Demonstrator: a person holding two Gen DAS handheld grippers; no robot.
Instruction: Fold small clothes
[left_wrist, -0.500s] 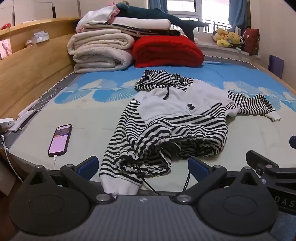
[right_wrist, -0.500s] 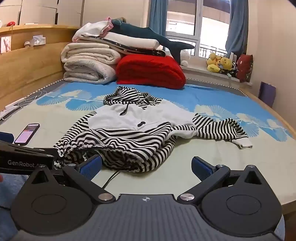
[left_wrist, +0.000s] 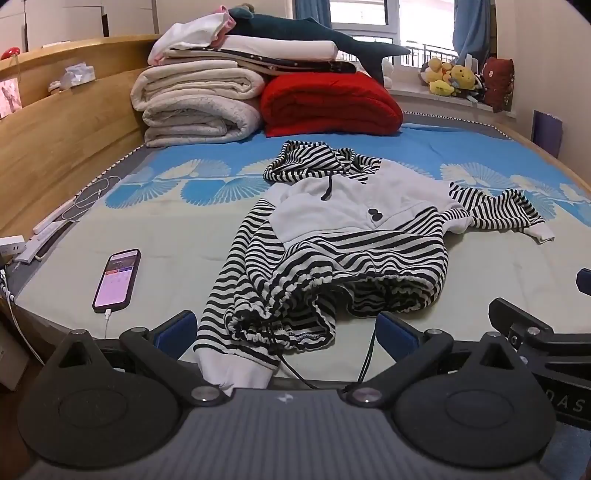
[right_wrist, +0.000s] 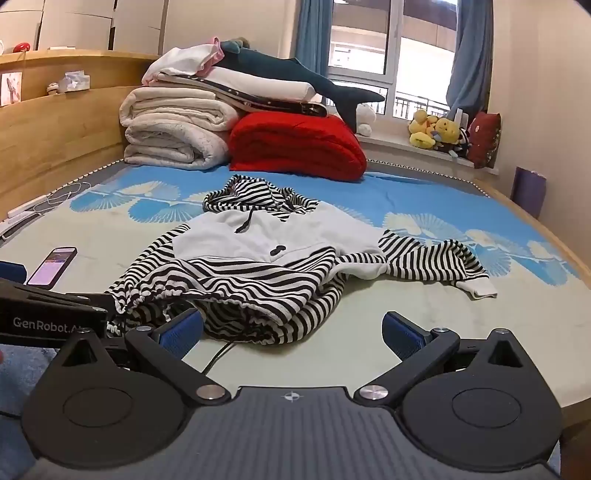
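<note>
Left wrist view. Left gripper (left_wrist: 284, 328) released, blue-padded fingers (left_wrist: 177, 328) spread wide at the near edge of the bed, nothing between them but cloth lying flat. Black-and-white striped hooded sweatshirt with a pale grey chest panel (left_wrist: 343, 243) spread unfolded, front up, on the pale green and blue fan-print bedsheet (left_wrist: 177, 236). Hood toward the far end of the bed. One striped sleeve with white cuff (left_wrist: 232, 369) reaching down to the near edge, cuff between the spread fingers. Other sleeve (left_wrist: 506, 214) stretched out to the right, well apart from the gripper. Hem bunched and rumpled near the gripper. Black smartphone with lit screen (left_wrist: 117, 280) on the sheet left of the sweatshirt, white cable plugged in at its near end. Stack of rolled cream blankets (left_wrist: 195, 107) and a folded red quilt (left_wrist: 328, 99) at the far end, side by side and touching, near the hood. Part of the right gripper's black body visible at the right edge.

Right wrist view. Right gripper (right_wrist: 291, 328) released, blue-padded fingers (right_wrist: 402, 332) wide apart, empty, over bare sheet at the near edge. Sweatshirt (right_wrist: 266, 266) ahead and slightly left; bunched hem just beside the left finger, contact not determinable. Right-hand sleeve (right_wrist: 436, 262) lying flat, cuff toward the right. Smartphone (right_wrist: 53, 266) at far left. Black body of the left gripper (right_wrist: 48, 317) entering from the left edge.
</note>
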